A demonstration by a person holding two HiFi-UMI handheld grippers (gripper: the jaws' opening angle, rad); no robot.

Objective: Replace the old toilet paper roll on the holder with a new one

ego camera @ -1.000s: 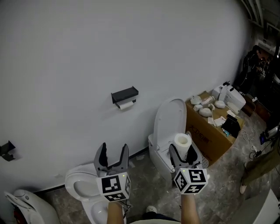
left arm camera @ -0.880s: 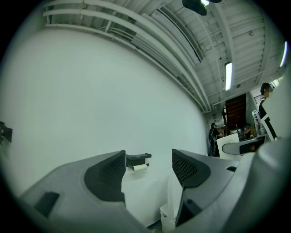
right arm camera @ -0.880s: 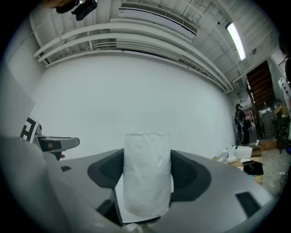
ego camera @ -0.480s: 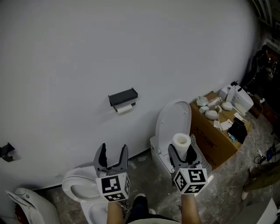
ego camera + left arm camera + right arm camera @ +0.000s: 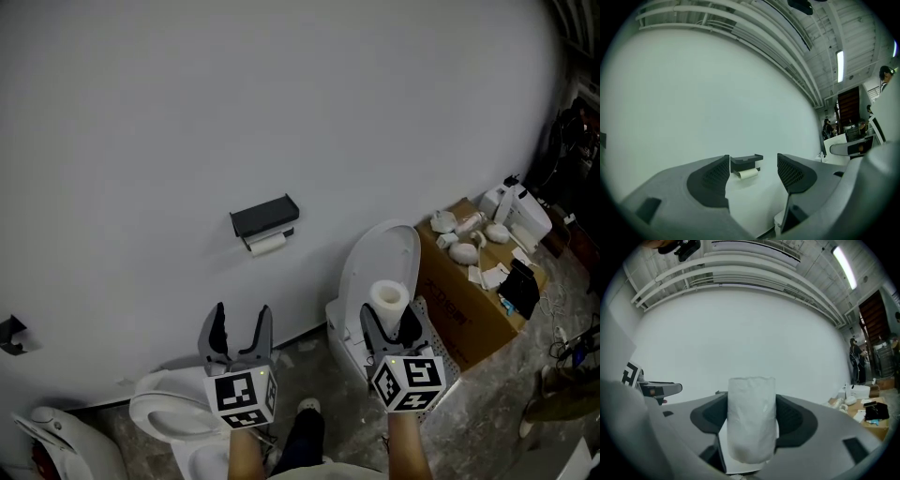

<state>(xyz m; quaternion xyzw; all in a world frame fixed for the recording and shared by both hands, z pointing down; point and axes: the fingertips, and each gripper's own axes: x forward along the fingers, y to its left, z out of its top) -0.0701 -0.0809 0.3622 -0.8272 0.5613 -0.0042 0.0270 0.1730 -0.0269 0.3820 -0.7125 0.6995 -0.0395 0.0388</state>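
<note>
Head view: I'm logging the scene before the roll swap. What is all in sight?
holder: one, black, on the wall
old roll: one, white, under the holder
new roll: one, white, in the right gripper
toilets: at least two, white, along the wall
box: one, brown, far right, small white items on top
left gripper: grey-black, open, empty
right gripper: grey-black, shut on the new roll

Workshop-like hall: several toilets (image 5: 375,258) on a rough floor (image 5: 487,412), a cardboard box (image 5: 466,302), exposed ceiling pipes (image 5: 740,261), one wall-mounted paper holder (image 5: 264,217).
</note>
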